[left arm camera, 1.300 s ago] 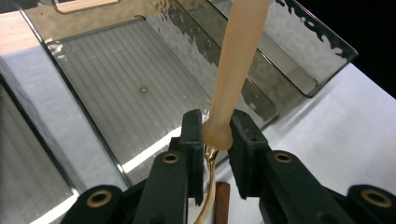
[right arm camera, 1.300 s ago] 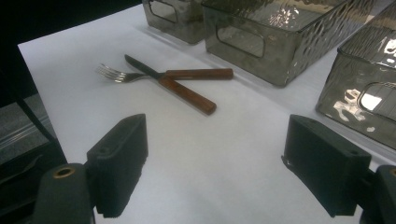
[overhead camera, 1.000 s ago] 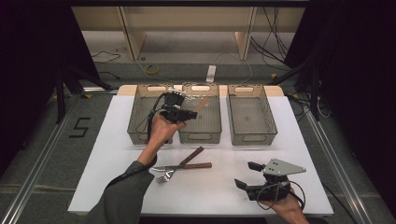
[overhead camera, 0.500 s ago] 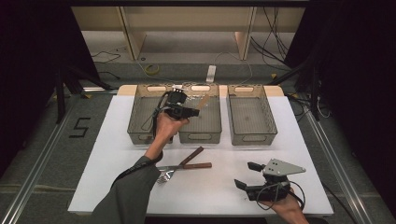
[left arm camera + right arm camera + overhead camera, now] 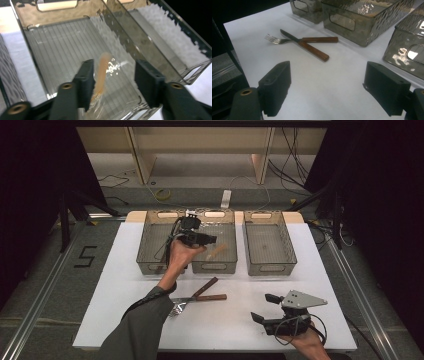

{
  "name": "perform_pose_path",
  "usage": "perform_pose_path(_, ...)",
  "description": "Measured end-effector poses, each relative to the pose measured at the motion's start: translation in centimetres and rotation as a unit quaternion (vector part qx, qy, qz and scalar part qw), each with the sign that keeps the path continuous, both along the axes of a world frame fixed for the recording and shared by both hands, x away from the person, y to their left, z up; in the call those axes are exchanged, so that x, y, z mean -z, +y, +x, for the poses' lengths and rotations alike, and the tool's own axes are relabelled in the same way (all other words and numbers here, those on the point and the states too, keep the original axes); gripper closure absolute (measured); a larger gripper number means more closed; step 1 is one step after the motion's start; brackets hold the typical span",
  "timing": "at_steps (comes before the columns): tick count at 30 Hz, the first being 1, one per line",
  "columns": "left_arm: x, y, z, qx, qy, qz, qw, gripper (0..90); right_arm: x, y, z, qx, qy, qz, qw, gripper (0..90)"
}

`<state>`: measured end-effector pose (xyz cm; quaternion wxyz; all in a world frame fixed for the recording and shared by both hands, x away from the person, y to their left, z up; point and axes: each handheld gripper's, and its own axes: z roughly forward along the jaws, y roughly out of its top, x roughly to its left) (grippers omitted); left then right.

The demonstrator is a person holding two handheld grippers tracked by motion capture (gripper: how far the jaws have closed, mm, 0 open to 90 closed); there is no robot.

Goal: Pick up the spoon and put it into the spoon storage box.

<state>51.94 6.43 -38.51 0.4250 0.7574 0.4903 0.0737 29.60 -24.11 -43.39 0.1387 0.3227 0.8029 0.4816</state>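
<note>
- High view: the left gripper (image 5: 212, 239) is held over the middle bin (image 5: 227, 266) of three clear plastic bins at the far side of the white table (image 5: 120, 275), and a pale wooden utensil (image 5: 216, 253) is seen slanting inside that bin.
- Left gripper view: the jaws have just been opening and now stand apart; the wooden utensil (image 5: 101, 75) lies between them but looks released, blurred as if dropping toward the ribbed bin floor. Contact with the left pad cannot be ruled out.
- The wooden piece is judged light, stiff and dry, so little squeeze is needed; its smooth rounded shaft could roll or slide between flat pads, and a hold across the middle of the handle would be steadiest.
- On the table near the bins, a fork (image 5: 274, 39) and a knife (image 5: 305, 45) with brown wooden handles lie crossed.
- These are judged heavier and rigid; the metal ends are slick and thin, so the thicker wooden handles are the better place to grip.
- The right gripper (image 5: 265, 307) rests low at the near edge with its jaws wide apart and nothing between them.
</note>
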Motion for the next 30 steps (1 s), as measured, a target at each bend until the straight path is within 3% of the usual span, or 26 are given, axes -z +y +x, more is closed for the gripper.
perform_pose_path(5,-0.8,0.6,-0.8,0.020,-0.006,-0.004,0.9998,36.1,0.0,0.0,0.0,0.000,0.000,-0.001,1.0000,22.3)
perform_pose_path(10,-1.5,1.8,-2.3,0.024,-0.028,-0.027,0.9990,31.9,0.0,0.1,0.0,0.002,0.000,-0.001,1.0000,22.4)
perform_pose_path(14,-1.6,2.8,-3.6,0.038,-0.038,-0.024,0.9983,26.5,0.1,0.2,0.0,0.000,0.000,-0.002,1.0000,22.3)
perform_pose_path(22,-1.5,5.3,-6.7,0.040,-0.053,-0.029,0.9974,22.9,-0.7,0.9,1.1,-0.018,0.002,-0.015,0.9997,22.3)
perform_pose_path(30,-0.7,6.7,-9.4,0.040,-0.070,-0.036,0.9961,20.3,-1.7,2.3,2.8,-0.043,0.001,-0.035,0.9984,22.7)
